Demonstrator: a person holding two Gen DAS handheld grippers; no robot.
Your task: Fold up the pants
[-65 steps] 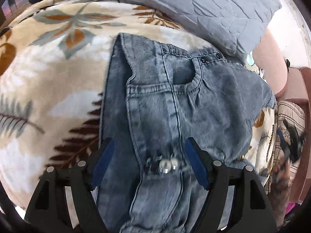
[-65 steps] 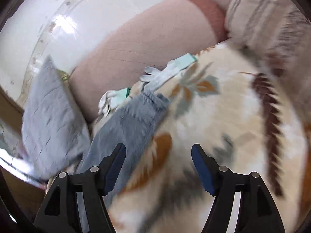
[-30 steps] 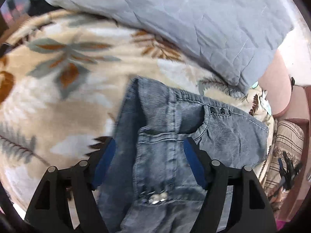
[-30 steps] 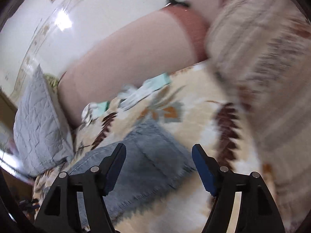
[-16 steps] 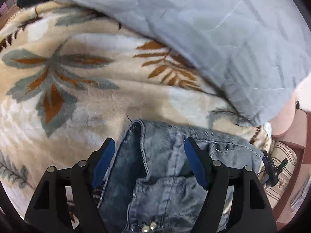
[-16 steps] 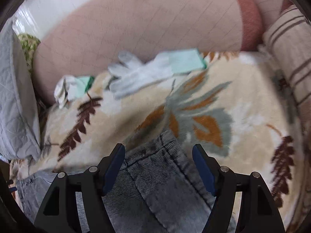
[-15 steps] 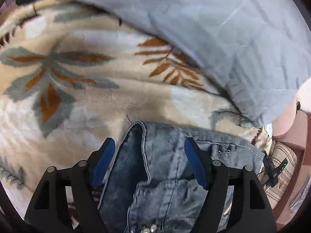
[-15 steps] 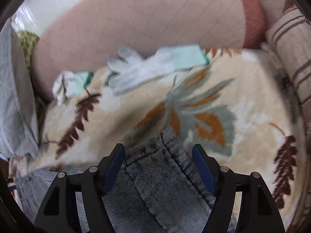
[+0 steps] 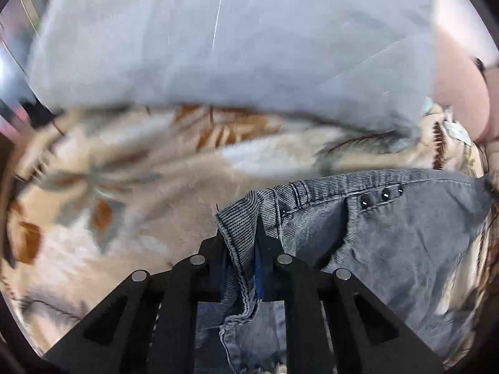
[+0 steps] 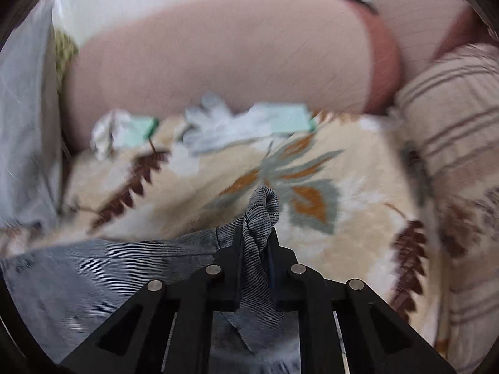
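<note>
Grey-blue denim pants [image 9: 405, 243] lie on a beige leaf-print blanket [image 9: 140, 187]. In the left wrist view my left gripper [image 9: 241, 240] is closing its jaws on the waistband corner, and a fold of denim is pinched between the blue pads. The snap buttons show to the right of it. In the right wrist view my right gripper [image 10: 255, 237] is also closing on the pants [image 10: 93, 268]. A bunched corner of denim sticks up between its fingers, a little above the blanket [image 10: 343, 171].
A large grey quilted pillow [image 9: 234, 46] lies just beyond the waistband. White gloves with green cuffs [image 10: 224, 124] rest against a pink sofa arm [image 10: 218, 56]. A striped cushion [image 10: 452, 124] borders the blanket on the right.
Both grippers went from wide open around the pants' corners to shut on the denim. The pinched corners now stand lifted off the blanket and both views have shifted.
</note>
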